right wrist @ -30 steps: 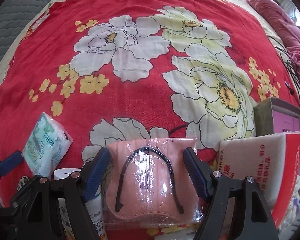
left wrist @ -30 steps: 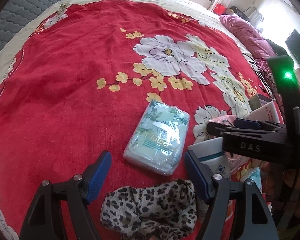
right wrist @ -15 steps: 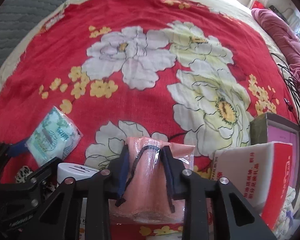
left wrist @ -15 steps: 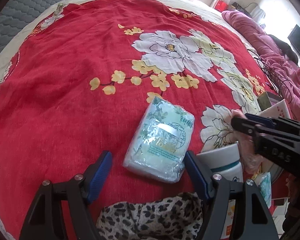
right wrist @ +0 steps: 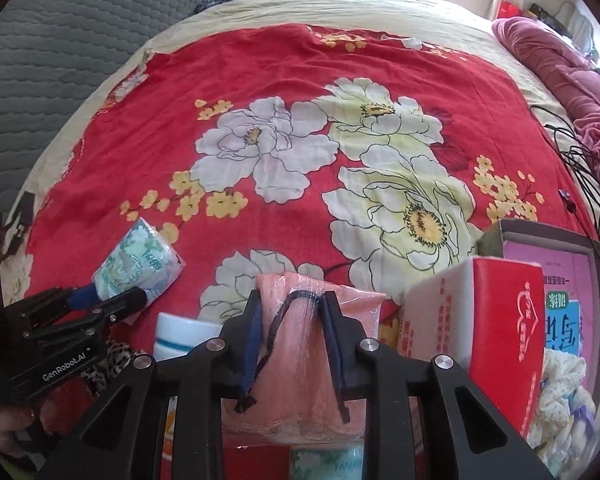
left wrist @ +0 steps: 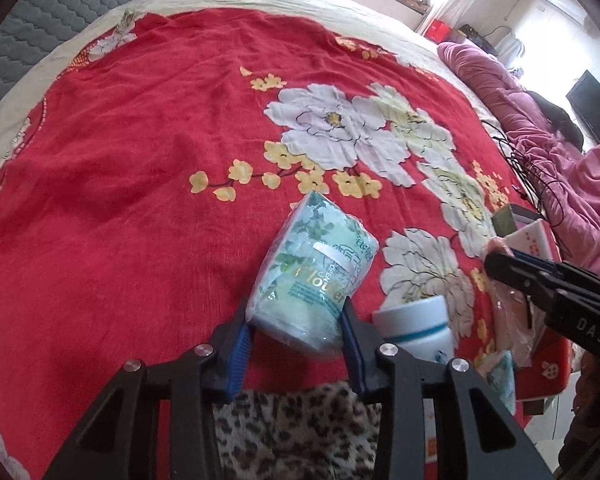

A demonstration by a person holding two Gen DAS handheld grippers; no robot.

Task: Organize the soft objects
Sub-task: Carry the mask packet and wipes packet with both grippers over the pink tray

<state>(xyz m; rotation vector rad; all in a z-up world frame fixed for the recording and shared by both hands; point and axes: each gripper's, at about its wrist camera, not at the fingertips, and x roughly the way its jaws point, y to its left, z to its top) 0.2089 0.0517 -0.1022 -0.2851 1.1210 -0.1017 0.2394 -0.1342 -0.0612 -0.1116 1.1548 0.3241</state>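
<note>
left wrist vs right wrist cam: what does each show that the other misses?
Left wrist only: the left claw from behind, closing on the tissue pack, the leopard cloth under it, and a dark screen by the window.

Right wrist only: the right claw shut on the pink pouch, with the red box and purple-lined box beside it.

Both: the red floral bedspread, the tissue pack, the white jar, the pink quilt, and each other's claw from the side.
</note>
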